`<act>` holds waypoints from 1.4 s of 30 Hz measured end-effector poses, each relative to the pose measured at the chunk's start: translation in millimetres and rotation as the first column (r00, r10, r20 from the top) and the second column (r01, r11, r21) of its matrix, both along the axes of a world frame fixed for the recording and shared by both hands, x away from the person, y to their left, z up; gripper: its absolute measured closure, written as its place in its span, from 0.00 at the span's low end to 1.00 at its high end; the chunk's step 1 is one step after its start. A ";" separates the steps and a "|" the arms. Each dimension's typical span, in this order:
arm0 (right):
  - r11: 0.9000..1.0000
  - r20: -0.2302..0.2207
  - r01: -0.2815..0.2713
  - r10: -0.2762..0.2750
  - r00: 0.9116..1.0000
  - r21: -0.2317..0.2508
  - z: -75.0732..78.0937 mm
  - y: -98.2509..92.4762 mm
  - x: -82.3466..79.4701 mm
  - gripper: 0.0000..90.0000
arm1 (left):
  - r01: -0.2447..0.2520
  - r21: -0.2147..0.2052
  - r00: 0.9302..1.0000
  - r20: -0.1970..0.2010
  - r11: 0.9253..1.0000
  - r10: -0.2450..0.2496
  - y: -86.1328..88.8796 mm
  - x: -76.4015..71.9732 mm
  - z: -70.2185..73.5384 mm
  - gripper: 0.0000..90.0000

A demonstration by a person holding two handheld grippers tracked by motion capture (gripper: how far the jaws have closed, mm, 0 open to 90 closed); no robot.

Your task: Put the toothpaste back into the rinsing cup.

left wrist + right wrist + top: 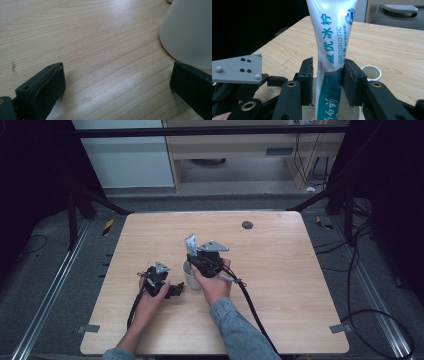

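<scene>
The right hand-held gripper (327,83) grips a toothpaste tube (331,42) between its two black jaws, which press the tube's sides. The tube stands upright, its lower end already inside a white cup (372,72) that sits directly under this hand-held gripper. In the high view the same right hand-held gripper (204,261) is above the cup (188,276), near the middle of the wooden tabletop (280,285).

The left hand-held gripper (176,290) lies low on the tabletop just beside the cup, on the side away from the right hand-held gripper. Its jaws are spread wide with nothing between them; in its own view the cup's white wall (190,35) stands just past one jaw tip.

The step in hand looks like standing the tube in the cup. The next move probably calls for lowering the tube until it rests on the bottom, then parting the jaws gently so the cup is not tipped. The left hand-held gripper seems placed to steady the cup.

The cup holds the tube's lower end; whether anything else is inside cannot be told.
</scene>
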State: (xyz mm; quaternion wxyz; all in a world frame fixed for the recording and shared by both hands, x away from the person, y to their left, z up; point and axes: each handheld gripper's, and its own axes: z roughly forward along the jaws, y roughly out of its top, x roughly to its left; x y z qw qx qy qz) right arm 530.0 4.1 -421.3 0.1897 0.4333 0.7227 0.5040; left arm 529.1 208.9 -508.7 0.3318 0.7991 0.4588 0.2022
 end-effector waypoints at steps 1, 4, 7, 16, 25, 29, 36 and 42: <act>1.000 0.000 0.000 0.000 1.000 -0.003 0.0 -0.1 -0.1 0.69 | 0.000 0.000 1.000 0.000 1.000 0.000 0.0 0.0 0.0 0.00; 1.000 0.001 0.003 -0.003 1.000 -0.004 0.4 -0.6 -0.1 0.67 | 0.000 0.000 1.000 0.000 1.000 0.000 0.0 0.0 0.0 0.00; 1.000 -0.004 0.003 -0.003 1.000 -0.006 0.5 -0.8 -0.1 0.65 | 0.002 0.002 1.000 -0.001 1.000 -0.002 0.2 0.0 0.1 0.00; 1.000 -0.006 0.007 -0.007 1.000 -0.016 -0.4 -2.7 -0.5 0.60 | 0.002 0.003 1.000 -0.001 1.000 -0.002 0.2 0.0 0.1 0.00; 0.999 0.001 0.017 -0.017 1.000 -0.033 -1.5 -6.8 -0.7 0.52 | 0.000 0.000 1.000 -0.003 1.000 0.000 0.0 -0.2 0.1 0.00; 0.999 0.014 0.019 -0.019 1.000 -0.049 -0.5 -7.6 -3.0 0.49 | 0.000 0.001 1.000 -0.002 1.000 0.000 0.0 -0.2 0.1 0.00; 0.997 0.044 0.024 -0.021 0.999 -0.072 4.4 -8.9 -6.8 0.42 | 0.002 0.002 1.000 -0.001 1.000 -0.002 0.2 0.0 0.1 0.00; 0.995 0.044 0.019 -0.015 0.999 -0.097 9.7 -11.3 -8.6 0.35 | 0.002 0.002 1.000 -0.001 1.000 -0.002 0.2 0.0 0.1 0.00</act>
